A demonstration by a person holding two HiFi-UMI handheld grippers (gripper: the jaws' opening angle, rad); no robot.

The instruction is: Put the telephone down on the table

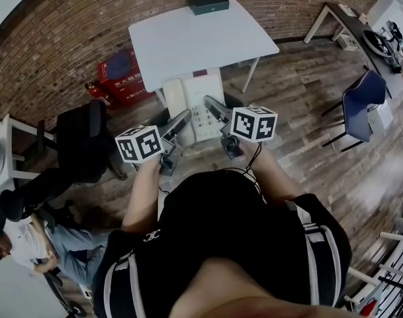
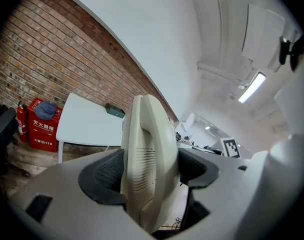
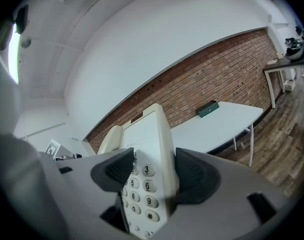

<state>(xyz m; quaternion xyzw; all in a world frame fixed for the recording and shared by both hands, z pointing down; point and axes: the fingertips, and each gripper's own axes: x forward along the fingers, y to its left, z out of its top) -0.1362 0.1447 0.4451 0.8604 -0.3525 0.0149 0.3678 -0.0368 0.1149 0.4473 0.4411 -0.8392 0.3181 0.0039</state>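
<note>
Closest to the head camera is the person's dark-shirted torso (image 1: 234, 244), filling 6 o'clock, with both forearms reaching out toward 12.

- Left claw (image 2: 151, 170): pads pressed onto the cream handset (image 2: 147, 149), which stands on edge between them. My guess is that this side was picked so the handset stays in its cradle and cannot slide off mid-carry.
- Right claw (image 3: 152, 174): pinching the keypad edge of the telephone (image 1: 196, 105); digits 3, 6 and 9 show just inside the pads. With grips on opposite sides, the set should travel level and not twist.
- Telephone position: in the air between the two claws, dead ahead at 12 o'clock. In the head view it sits over the near edge of the white bench (image 1: 188, 38), but I cannot tell whether it is touching it. I judge it not yet set down.
- Bench top: bare apart from a dark green box (image 1: 208, 3) at the far edge, well apart from the likely landing spot.
- Surroundings: red crate (image 1: 122, 78) on the floor at 10 o'clock, blue chair (image 1: 360, 105) at 2 o'clock, black office chair (image 1: 82, 141) at 9 o'clock. None of these lies in the path.

Next call, as I read it: carry forward over the bench, lower flat, and let go with both sides together so it does not tip.
</note>
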